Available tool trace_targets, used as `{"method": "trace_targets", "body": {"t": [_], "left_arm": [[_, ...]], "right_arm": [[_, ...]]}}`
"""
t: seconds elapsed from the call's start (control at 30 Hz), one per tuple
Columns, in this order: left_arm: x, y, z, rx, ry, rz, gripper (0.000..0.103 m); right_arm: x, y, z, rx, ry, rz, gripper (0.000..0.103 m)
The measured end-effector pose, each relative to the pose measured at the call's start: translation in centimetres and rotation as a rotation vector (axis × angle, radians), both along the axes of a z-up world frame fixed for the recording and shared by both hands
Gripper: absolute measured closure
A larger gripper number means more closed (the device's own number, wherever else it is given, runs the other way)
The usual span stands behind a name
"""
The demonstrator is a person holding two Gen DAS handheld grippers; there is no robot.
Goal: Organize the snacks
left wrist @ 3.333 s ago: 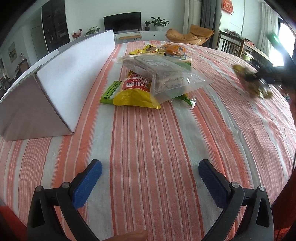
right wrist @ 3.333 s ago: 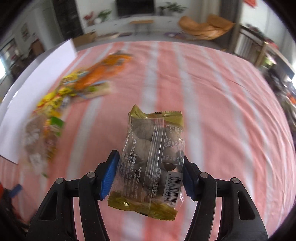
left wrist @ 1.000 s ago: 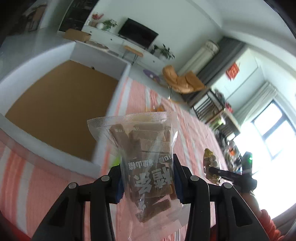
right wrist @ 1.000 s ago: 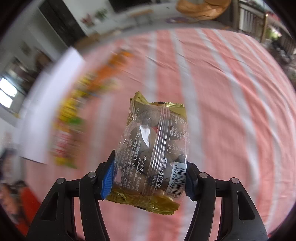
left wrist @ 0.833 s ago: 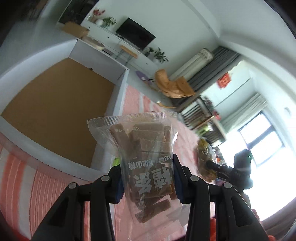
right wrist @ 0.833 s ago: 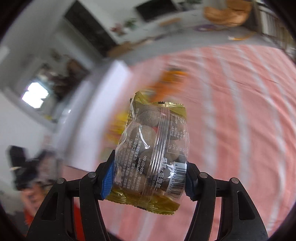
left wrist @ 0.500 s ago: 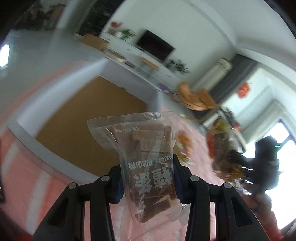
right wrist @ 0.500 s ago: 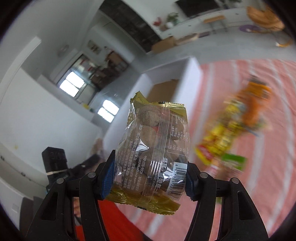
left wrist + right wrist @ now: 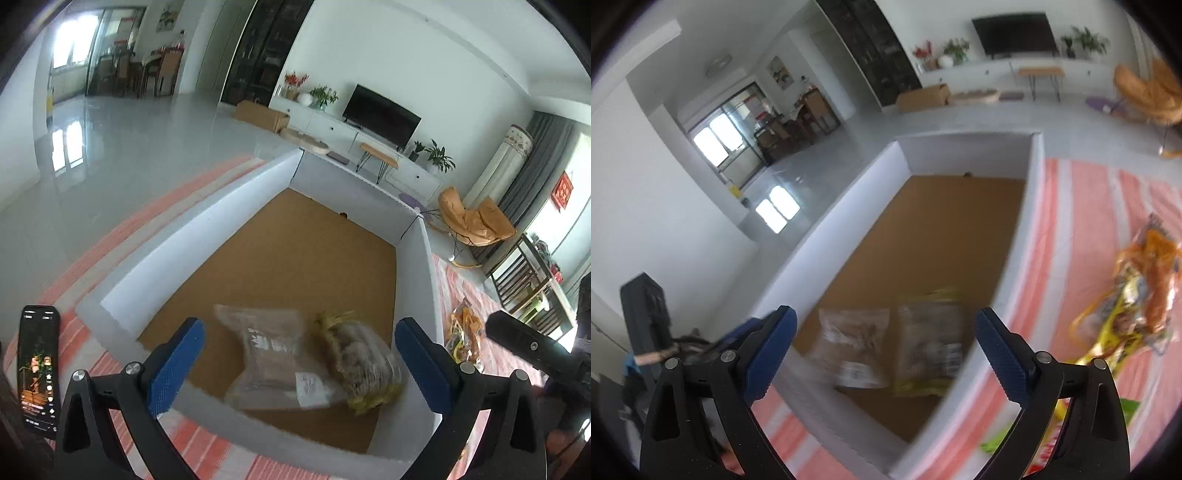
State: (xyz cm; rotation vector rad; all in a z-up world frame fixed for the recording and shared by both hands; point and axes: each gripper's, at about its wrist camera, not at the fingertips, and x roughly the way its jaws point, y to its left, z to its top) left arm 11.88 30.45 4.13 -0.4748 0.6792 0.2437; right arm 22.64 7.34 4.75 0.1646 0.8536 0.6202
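A white-walled box (image 9: 413,258) with a brown floor stands on the striped tablecloth. Inside its near end lie a clear bag of brown bars (image 9: 273,354) and a gold-edged bag of round snacks (image 9: 364,363). My left gripper (image 9: 299,365) is open and empty above the box's near wall. In the right wrist view the box (image 9: 1023,229) holds the same clear bag (image 9: 855,347) and gold-edged bag (image 9: 931,350), blurred. My right gripper (image 9: 882,354) is open and empty above them.
A pile of yellow and orange snack bags (image 9: 1134,291) lies on the cloth right of the box, also in the left wrist view (image 9: 463,332). A phone (image 9: 38,369) lies left of the box. The other gripper's black body (image 9: 532,347) is at the right.
Both grippers have opened and let go of their bags. The two bags now lie on the box floor. Both grippers have tilted down over the box.
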Motion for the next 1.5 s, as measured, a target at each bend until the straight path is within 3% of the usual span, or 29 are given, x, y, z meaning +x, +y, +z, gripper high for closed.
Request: {"method": "trace_targets", "body": {"t": [0.2, 0.4, 0.53, 0.63, 0.77, 0.93, 1.1, 1.5], "left_arm": [[-4.8, -5.6, 0.8, 0.036, -0.070, -0.135, 0.001], [-8.9, -16.8, -0.4, 0.067, -0.094, -0.474, 0.001], [-9.8, -25.4, -3.4, 0.121, -0.038, -0.699, 0.001], [-9.1, -29.1, -6.2, 0.160, 0.045, -0.757, 0.001], [-8.5, -30.3, -9.3, 0.208, 0.121, -0.741, 0.001], [-8.4, -27.7, -11.3, 0.296, 0.141, -0.632, 0.001], [-7.8, -26.4, -13.2, 0.293, 0.178, -0.590, 0.001], [-8.1, -27.0, -13.4, 0.325, 0.176, -0.586, 0.000]], "right_arm": [[-4.2, -8.5, -2.2, -0.168, -0.124, -0.100, 0.005], [-8.7, -20.9, -8.2, -0.374, -0.080, -0.324, 0.005], [-12.5, -27.8, -10.8, -0.459, -0.045, -0.445, 0.005], [-14.4, -30.2, -12.2, -0.488, -0.039, -0.490, 0.005], [-14.5, -32.0, -13.0, -0.465, -0.020, -0.525, 0.005], [-14.8, -32.4, -13.7, -0.450, 0.026, -0.537, 0.002], [-15.3, -32.6, -14.0, -0.434, 0.040, -0.549, 0.001], [-15.3, -32.6, -14.1, -0.433, 0.040, -0.551, 0.001]]}}
